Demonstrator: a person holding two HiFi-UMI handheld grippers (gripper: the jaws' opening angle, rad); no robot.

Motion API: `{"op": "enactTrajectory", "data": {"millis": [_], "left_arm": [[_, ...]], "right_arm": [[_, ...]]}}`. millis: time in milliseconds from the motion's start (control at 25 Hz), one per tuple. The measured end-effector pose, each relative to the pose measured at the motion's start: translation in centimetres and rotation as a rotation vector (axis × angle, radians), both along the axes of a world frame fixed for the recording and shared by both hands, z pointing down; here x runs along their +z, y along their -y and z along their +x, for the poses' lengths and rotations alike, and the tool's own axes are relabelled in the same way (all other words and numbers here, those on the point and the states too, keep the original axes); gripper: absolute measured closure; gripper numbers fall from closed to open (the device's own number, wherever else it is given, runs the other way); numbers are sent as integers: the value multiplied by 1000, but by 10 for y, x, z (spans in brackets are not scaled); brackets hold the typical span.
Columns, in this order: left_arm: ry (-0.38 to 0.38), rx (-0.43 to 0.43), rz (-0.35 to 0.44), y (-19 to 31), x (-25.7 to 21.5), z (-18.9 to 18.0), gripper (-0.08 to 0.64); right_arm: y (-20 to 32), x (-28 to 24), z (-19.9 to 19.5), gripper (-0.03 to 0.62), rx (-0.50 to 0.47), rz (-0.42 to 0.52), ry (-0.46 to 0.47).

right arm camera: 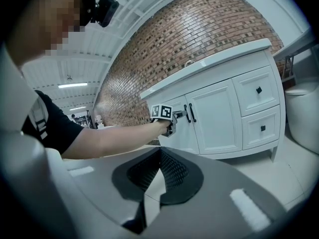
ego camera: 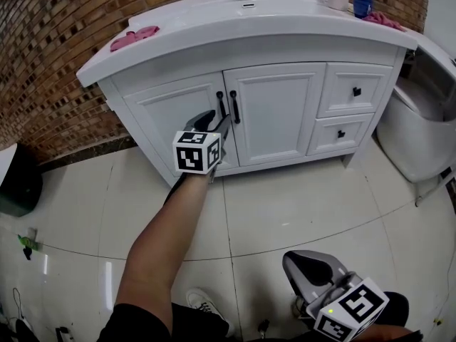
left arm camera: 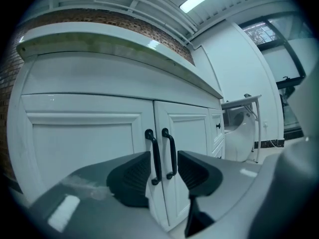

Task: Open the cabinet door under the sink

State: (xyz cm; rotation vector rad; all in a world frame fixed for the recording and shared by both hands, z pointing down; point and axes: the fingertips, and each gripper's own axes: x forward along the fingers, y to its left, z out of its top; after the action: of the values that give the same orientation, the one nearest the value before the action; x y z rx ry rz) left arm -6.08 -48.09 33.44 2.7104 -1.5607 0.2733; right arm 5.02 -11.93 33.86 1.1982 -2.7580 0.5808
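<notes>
Cloth in pink (ego camera: pixel 134 37) lies on the white sink top (ego camera: pixel 214 30), above my left gripper (ego camera: pixel 214 123) and off to its left. Under that top, straight ahead of this gripper, the cabinet stands with both doors shut. The left door (ego camera: pixel 178 116) and the right door (ego camera: pixel 278 109) meet at a seam. One black handle hangs upright on each side of it, the left handle (ego camera: pixel 221 105) and the right handle (ego camera: pixel 234 107) just beside each other. I hold the left gripper out on my stretched left arm (ego camera: pixel 164 241), nearly level, its tips very near those handles. Its jaws stand wide apart, and in the left gripper view both handles show in the gap between the ribbed pads (left arm camera: pixel 132 176), the left handle close to the left pad. Neither pad presses on anything, and I cannot tell whether the tips have reached around the handles. To the right of this gripper, past the right door, two drawers (ego camera: pixel 356 90) with small black knobs sit one above the other. My right gripper (ego camera: pixel 298 262) hangs low over the floor tiles (ego camera: pixel 299 198), well back from the cabinet and to the right of my left arm. Its jaws are together, pads meeting, with nothing between them.
</notes>
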Motion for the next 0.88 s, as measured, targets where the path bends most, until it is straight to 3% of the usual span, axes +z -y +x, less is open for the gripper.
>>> {"op": "enactTrajectory", "data": {"millis": [320, 560, 720, 880], "left_arm": [[-20, -15, -30, 28, 6, 2, 404], [-81, -28, -63, 37, 8, 5, 460], [-48, -23, -56, 38, 9, 7, 511], [-36, -7, -58, 36, 9, 6, 511]], "right_arm": [[8, 7, 11, 584, 23, -23, 0], [10, 5, 11, 584, 24, -20, 0], [11, 5, 11, 584, 25, -23, 1], [10, 4, 11, 584, 25, -19, -4]]}}
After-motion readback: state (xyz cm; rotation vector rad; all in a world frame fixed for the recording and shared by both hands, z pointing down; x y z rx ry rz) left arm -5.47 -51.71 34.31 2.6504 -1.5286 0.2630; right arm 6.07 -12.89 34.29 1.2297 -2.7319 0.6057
